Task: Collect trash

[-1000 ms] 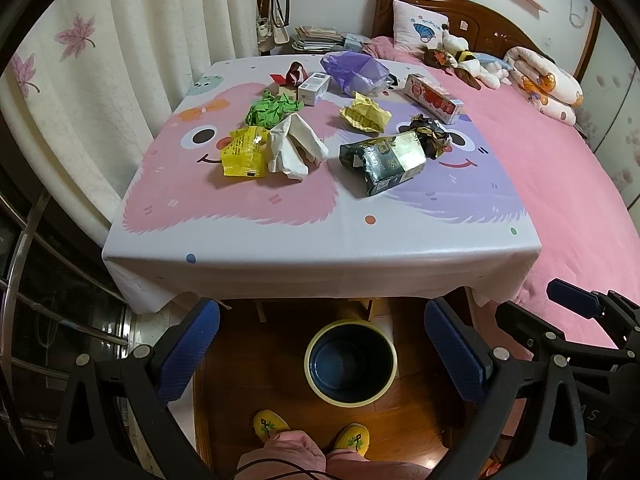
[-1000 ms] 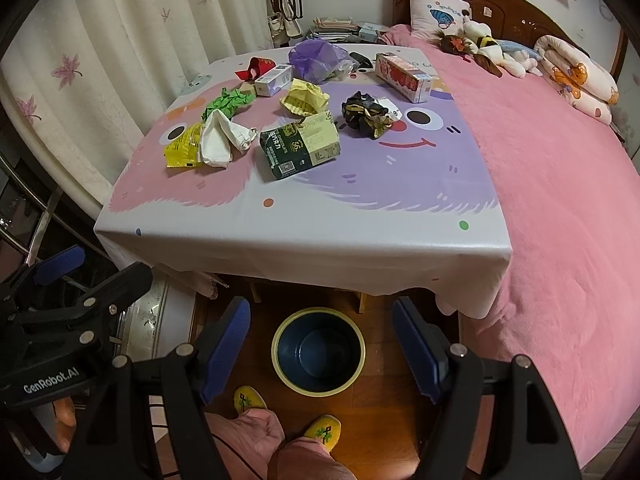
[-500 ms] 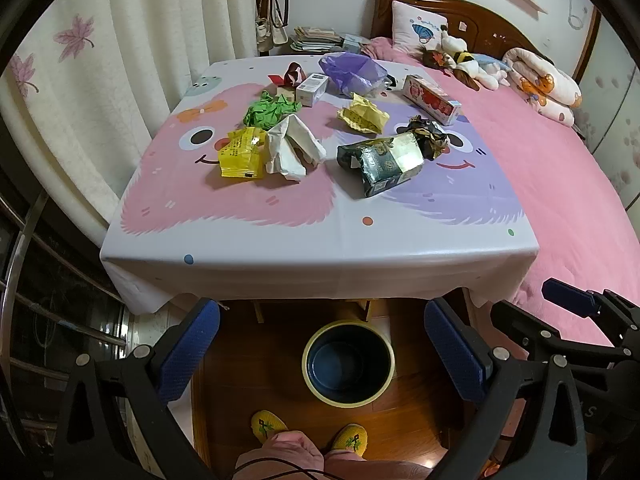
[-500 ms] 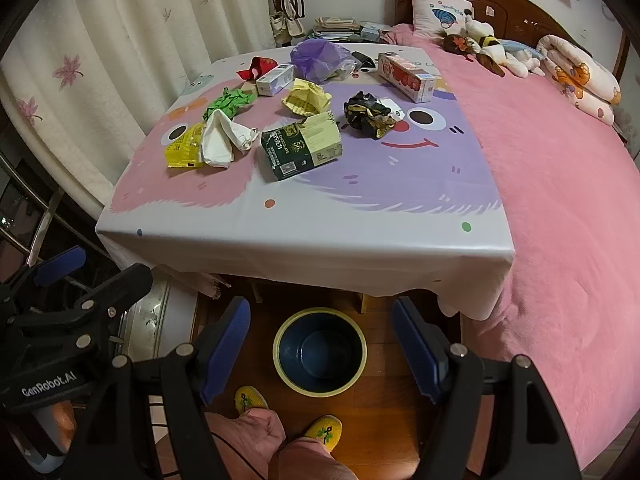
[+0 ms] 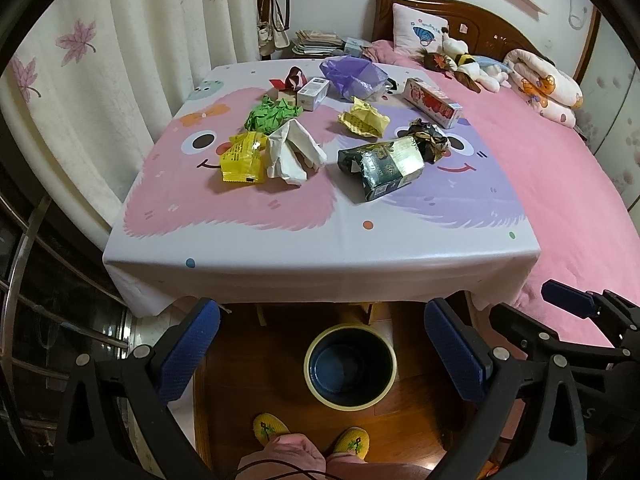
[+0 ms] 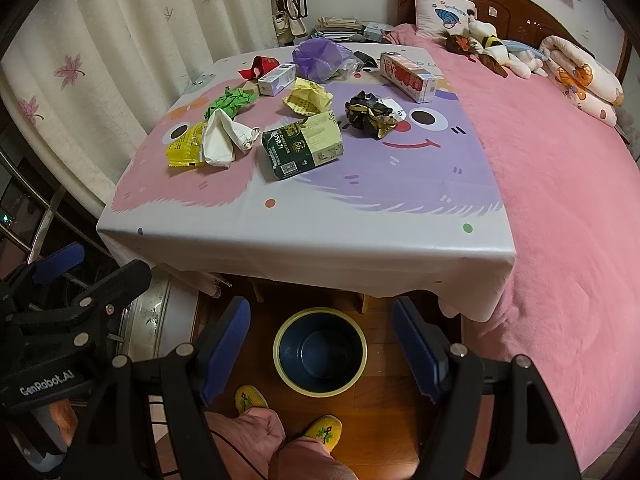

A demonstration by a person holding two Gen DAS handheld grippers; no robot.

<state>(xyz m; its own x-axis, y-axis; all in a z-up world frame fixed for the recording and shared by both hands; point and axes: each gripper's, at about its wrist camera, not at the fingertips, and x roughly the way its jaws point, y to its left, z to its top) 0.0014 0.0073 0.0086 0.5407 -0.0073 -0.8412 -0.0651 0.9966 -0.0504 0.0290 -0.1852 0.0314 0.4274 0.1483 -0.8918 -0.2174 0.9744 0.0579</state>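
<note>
Trash lies on the table point(image 5: 320, 248): a yellow packet point(image 5: 244, 158), crumpled white paper point(image 5: 294, 154), green paper point(image 5: 270, 114), a dark chocolate box point(image 5: 380, 166), a yellow wrapper point(image 5: 362, 120), a dark foil wad point(image 5: 430, 142), a purple bag point(image 5: 354, 76) and a red carton point(image 5: 432, 102). An empty blue bin point(image 5: 350, 364) stands on the floor under the table's front edge. My left gripper point(image 5: 320, 344) is open above the bin. My right gripper point(image 6: 320, 344) is open too, beside it. Both are empty.
A pink bed point(image 6: 560, 180) with plush toys and a rolled blanket runs along the table's right side. Curtains point(image 5: 120, 60) hang at the left. A metal rail point(image 6: 40, 208) stands at the lower left. My feet in yellow slippers point(image 5: 272, 430) are by the bin.
Both grippers have shifted slightly; the table scene has slid a little in view. Nothing was picked up and both stay open.
</note>
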